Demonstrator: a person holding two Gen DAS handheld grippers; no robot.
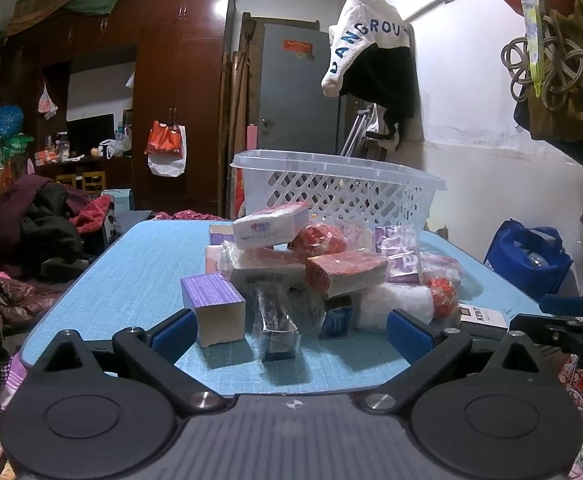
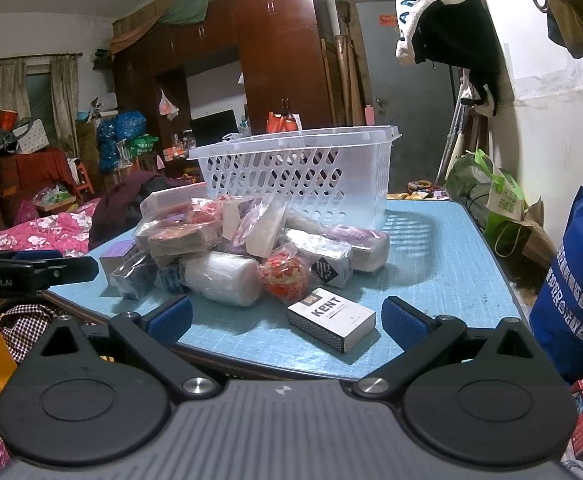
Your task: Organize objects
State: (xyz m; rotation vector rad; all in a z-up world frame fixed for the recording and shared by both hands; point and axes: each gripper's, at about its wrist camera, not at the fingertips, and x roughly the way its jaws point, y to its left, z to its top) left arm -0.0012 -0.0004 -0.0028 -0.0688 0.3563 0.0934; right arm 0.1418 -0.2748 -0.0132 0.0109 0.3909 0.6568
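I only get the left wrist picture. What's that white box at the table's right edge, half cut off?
Observer: A KENT cigarette box, lying flat on the blue table.
Operator: Are the other tongs holding it?
Observer: No. The right tongs stand open and grip nothing.
Operator: Anything beyond the far right corner?
Observer: A green and white bag, by the wall.

**Background clutter, non-task**

Brown wardrobe seen at rear w/ grey door beside it. White-black garment hung on wall. Blue bag seen at right, pink floral bedding at left.
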